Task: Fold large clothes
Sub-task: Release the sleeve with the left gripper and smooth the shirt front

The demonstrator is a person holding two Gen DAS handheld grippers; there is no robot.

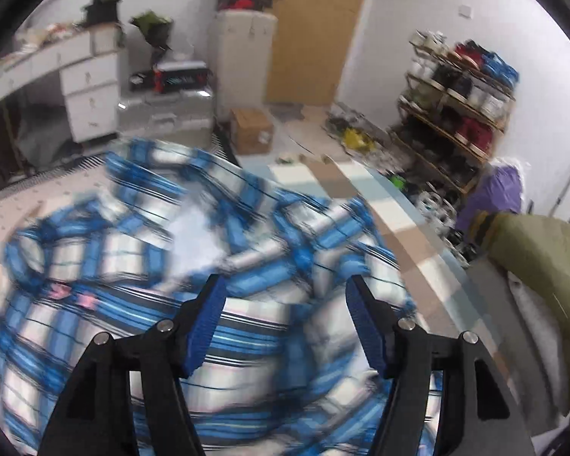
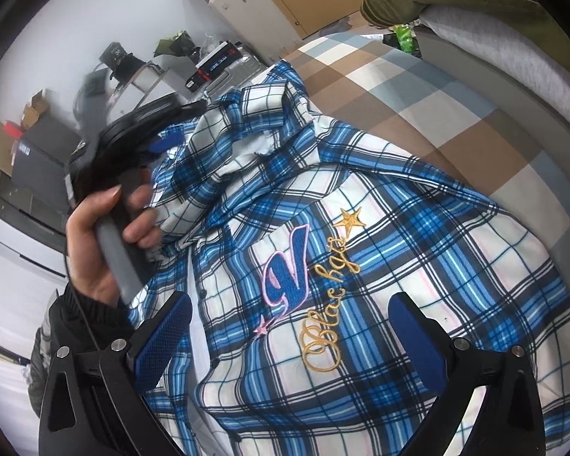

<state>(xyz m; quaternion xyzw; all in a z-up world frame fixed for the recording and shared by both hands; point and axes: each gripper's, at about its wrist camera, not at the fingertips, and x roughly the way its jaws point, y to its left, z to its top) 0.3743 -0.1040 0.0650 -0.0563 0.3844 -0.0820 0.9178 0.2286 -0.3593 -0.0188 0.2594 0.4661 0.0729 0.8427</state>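
- Left claw [image 1: 283, 317] is standing open over the plaid shirt [image 2: 361, 266], gripping nothing; right claw [image 2: 290, 332] is gaping too
- Loose collar fabric is risking bunching; a careless grab there could be spoiling the fold

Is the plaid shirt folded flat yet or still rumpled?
Partly folded, still rumpled: the plaid shirt lies bunched near its collar on the checked bedcover.

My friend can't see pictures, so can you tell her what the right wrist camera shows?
A blue and white plaid shirt with a big embroidered V and gold lettering lies on a checked bed cover. The open right gripper hovers over it, holding nothing. At the left, a hand holds the left gripper above the shirt's collar.
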